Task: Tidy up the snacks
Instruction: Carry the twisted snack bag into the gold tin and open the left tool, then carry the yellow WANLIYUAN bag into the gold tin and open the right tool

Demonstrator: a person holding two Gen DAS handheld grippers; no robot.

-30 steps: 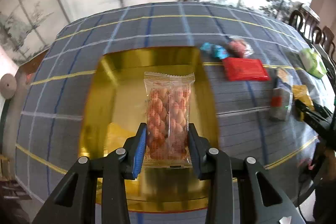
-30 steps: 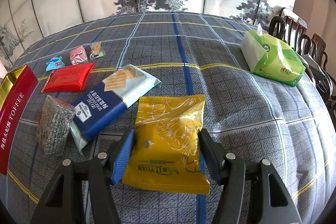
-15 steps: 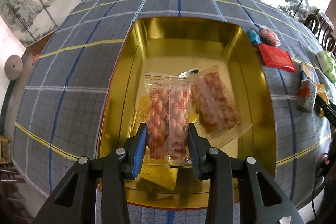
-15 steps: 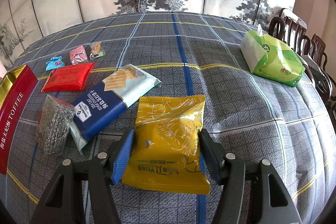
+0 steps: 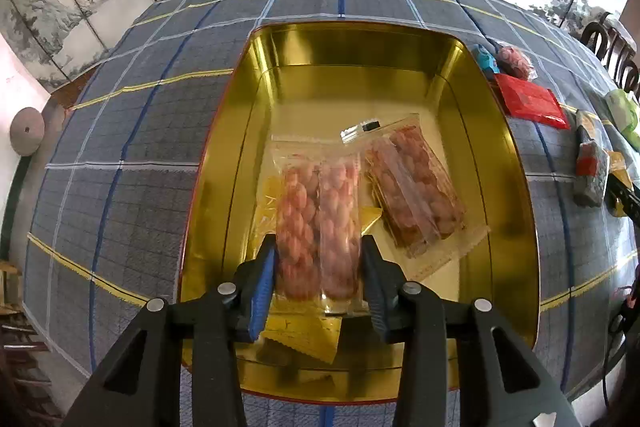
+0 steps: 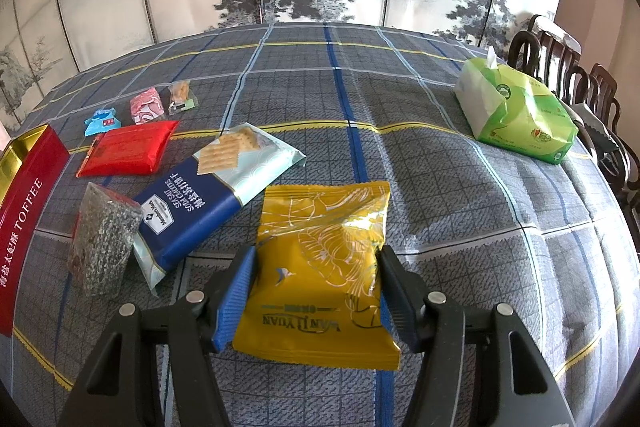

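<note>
- Left tongs [image 5: 318, 269] are clamped on a clear peanut packet [image 5: 318, 223], held over the near half of the gold tin [image 5: 224, 163] — the packet juts forward from between the two pads.
- Right tongs [image 6: 316, 291] straddle a yellow snack bag [image 6: 320, 267] lying on the desk [image 6: 440, 187]; pads sit at its edges, but whether they squeeze it I cannot tell.
- Risk: released from this height, the slick packet could slide onto the second peanut packet [image 5: 416, 187] just beyond and to the right, or skew across the yellow wrappers [image 5: 304, 335] beneath.
- Farther off — the soda cracker pack [image 6: 208, 195], red packet [image 6: 128, 149] and small sweets wait outside the tin.
</note>
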